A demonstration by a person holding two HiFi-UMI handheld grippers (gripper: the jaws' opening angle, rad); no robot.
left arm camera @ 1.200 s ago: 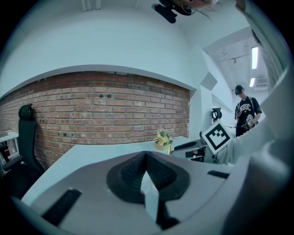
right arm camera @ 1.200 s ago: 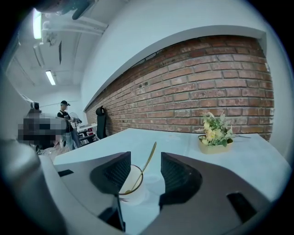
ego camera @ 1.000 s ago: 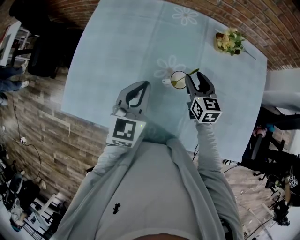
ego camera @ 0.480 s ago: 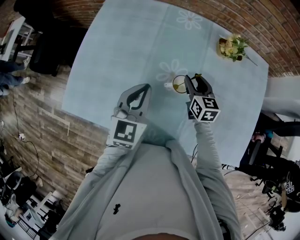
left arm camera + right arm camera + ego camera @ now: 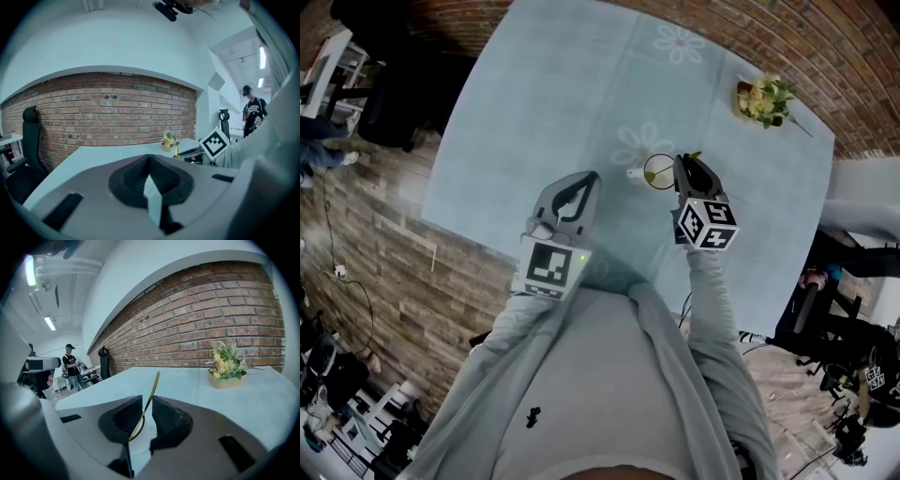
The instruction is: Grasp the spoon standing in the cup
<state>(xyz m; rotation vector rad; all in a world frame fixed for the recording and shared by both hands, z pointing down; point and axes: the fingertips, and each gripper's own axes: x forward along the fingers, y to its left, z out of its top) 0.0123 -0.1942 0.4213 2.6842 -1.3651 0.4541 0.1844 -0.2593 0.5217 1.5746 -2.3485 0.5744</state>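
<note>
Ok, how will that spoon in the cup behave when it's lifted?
The spoon looks thin, shiny metal: probably stiff, light, slippery. It leans loose in the cup, so it may pivot between the right claw's closing jaws. The small cup might tip.

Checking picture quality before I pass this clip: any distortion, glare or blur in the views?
Head view: barrel-bent, table edges bow, sharp. Left gripper view: fisheye, black corners, brick wall arches. Right gripper view: same fisheye, ceiling light blown out, spoon crisp.

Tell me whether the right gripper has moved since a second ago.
Yes, slightly: the right gripper has edged closer to the cup, its jaws closing around the spoon.
</note>
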